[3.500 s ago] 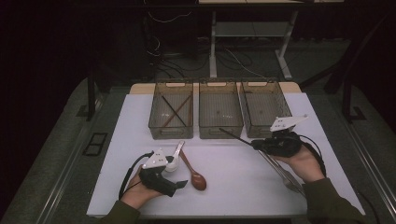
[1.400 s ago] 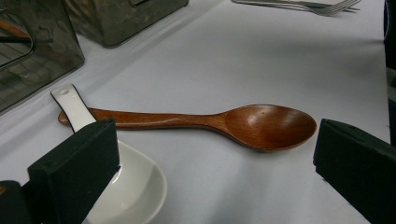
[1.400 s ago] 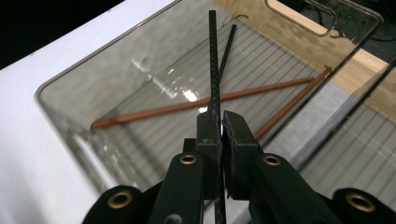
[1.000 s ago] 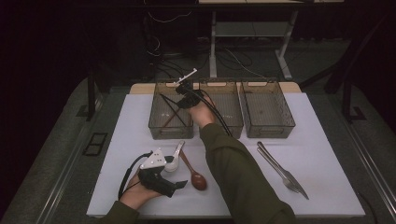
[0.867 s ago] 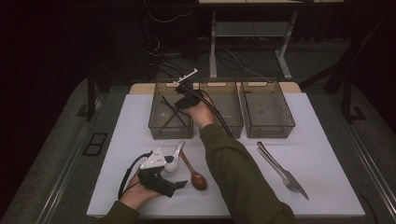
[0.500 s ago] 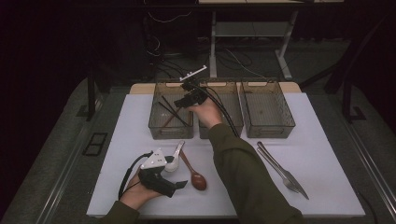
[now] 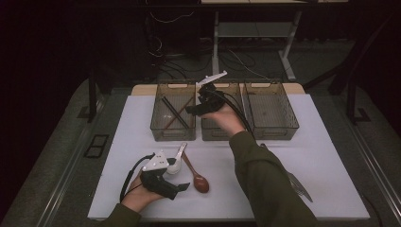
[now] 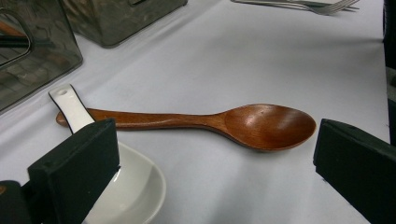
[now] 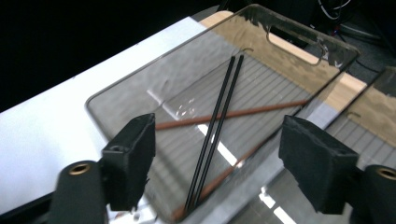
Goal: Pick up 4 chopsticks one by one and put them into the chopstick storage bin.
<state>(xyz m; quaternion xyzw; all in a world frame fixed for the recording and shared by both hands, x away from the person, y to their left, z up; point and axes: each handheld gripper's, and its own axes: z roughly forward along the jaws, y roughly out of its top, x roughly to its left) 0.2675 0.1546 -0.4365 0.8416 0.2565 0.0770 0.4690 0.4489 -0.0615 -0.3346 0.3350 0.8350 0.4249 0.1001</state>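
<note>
My right gripper (image 7: pixel 190 110) hovers over the border of the left bin (image 7: pixel 157 124) and the middle bin (image 7: pixel 218 134). Its jaws have just been opening and nothing is between them. Below them a pair of black chopsticks (image 9: pixel 218 122) lies in the left bin, crossed over brown chopsticks (image 9: pixel 261 108). My left gripper (image 7: pixel 178 187) rests open on the white mat near the front. A brown wooden spoon (image 8: pixel 261 126) lies between its pads (image 8: pixel 74 163), untouched. A white ceramic spoon (image 8: pixel 135 196) lies beside the left pad.
A third clear bin (image 7: pixel 272 113) stands at the right of the row. Metal cutlery (image 7: pixel 297 180) lies on the mat at the right, partly behind the person's sleeve (image 7: pixel 265 184). Dark floor and cables surround the table.
The right gripper has opened, drawn back to the right from over the left bin and risen slightly. The black chopsticks now lie in that bin. The left hand has stayed still.
</note>
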